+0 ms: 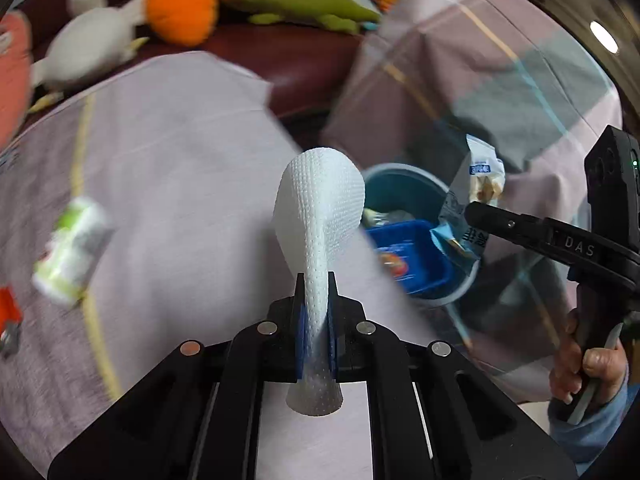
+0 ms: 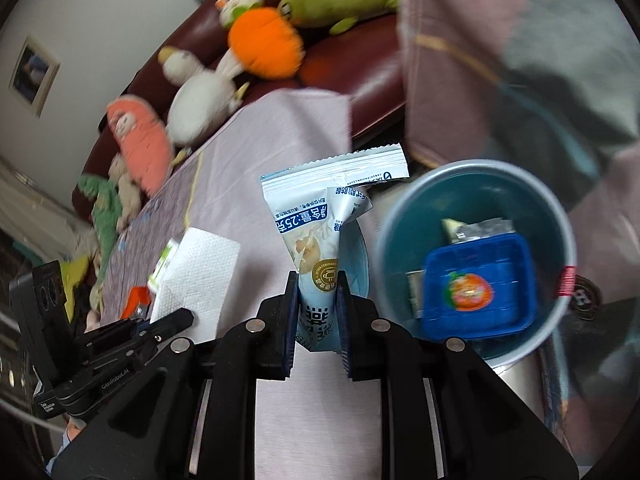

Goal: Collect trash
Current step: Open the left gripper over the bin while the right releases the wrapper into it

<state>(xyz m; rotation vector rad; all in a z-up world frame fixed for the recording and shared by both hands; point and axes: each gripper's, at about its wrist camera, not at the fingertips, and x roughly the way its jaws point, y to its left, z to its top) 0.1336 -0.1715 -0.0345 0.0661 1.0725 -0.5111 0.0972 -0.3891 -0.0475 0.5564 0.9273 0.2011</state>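
My left gripper (image 1: 316,292) is shut on a white embossed paper towel (image 1: 320,200), which stands up from the jaws above the pink tablecloth. My right gripper (image 2: 318,284) is shut on a pale blue snack wrapper (image 2: 320,220), just left of a teal bin (image 2: 568,240). In the bin lie a blue plastic tray (image 2: 476,284) and some scraps. The left wrist view shows the right gripper (image 1: 472,210) holding the wrapper (image 1: 480,176) over the bin (image 1: 400,180). In the right wrist view the left gripper (image 2: 184,316) holds the towel (image 2: 196,272).
A green and white carton (image 1: 72,252) and a small red item (image 1: 8,312) lie on the tablecloth (image 1: 180,160). Plush toys, one an orange pumpkin (image 2: 264,44), sit on the dark red sofa (image 2: 360,52) behind. A person's hand (image 1: 588,364) grips the right handle.
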